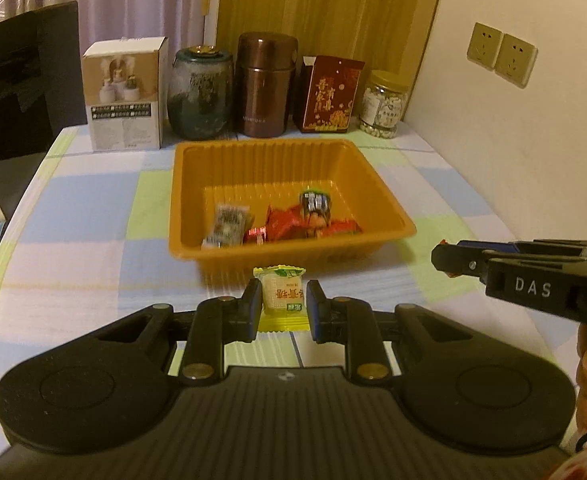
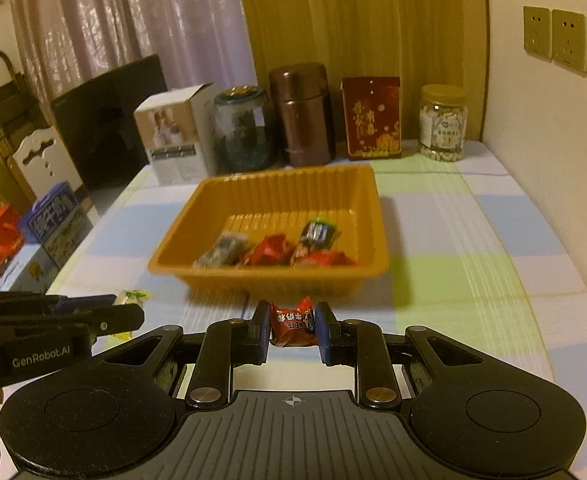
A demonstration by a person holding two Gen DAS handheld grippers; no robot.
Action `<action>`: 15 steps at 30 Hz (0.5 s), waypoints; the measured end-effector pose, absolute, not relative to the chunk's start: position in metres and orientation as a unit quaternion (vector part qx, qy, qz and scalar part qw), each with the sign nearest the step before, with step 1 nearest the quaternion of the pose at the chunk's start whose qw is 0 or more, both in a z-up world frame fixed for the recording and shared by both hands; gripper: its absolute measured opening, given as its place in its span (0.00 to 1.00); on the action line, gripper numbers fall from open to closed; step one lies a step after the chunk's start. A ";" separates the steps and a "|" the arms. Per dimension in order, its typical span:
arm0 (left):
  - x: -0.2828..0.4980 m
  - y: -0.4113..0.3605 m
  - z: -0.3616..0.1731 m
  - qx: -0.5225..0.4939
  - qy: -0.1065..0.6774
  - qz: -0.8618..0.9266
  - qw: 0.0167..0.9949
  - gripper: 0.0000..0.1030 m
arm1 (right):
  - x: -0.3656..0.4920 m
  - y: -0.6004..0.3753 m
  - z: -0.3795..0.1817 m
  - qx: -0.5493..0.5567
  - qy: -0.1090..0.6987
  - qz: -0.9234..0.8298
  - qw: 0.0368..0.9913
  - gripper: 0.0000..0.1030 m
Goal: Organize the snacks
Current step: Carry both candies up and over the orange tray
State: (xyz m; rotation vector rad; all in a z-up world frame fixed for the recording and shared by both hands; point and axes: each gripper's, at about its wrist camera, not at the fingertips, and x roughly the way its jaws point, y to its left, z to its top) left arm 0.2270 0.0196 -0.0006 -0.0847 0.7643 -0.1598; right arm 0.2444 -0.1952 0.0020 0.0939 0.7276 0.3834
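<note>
Already both snacks sit between jaws, just short of the tray. The yellow candy (image 1: pixel 283 298) lies between the fingers of the left gripper (image 1: pixel 283 306); the left finger touches its wrapper, while a thin gap shows at the right finger, so I judge the jaws only partly closed around it and cannot tell whether they truly bear on it. It may still rest on the tabletop (image 1: pixel 93 208). If the gripper lifts now, the slick wrapper could slide out or pivot on one contact and drop short of the tray.

The red candy (image 2: pixel 293 322) is pinched at its sides by the right gripper (image 2: pixel 292 324), jaws closed on it. Its crinkled ends stick out, and the grip sits on soft packaging, so a squeeze could let it twist or squirt forward.

The orange tray (image 1: pixel 189 200) stands just beyond both, already holding several wrapped snacks (image 1: pixel 285 220) bunched at its near side. Its near wall rises between the candies and the inside; a low carry would catch that rim and shove the light tray back toward the jars (image 1: pixel 199 92) and red box (image 1: pixel 329 96) along the wall. The two grippers are also near each other, so moving together risks a knock that frees either candy. Releasing over the crowded near corner could let a candy bounce off the pile and out.
</note>
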 end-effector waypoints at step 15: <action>0.314 0.023 0.004 0.002 0.371 -0.078 0.925 0.20 | 0.330 -0.182 0.010 0.032 0.352 0.192 0.915 0.23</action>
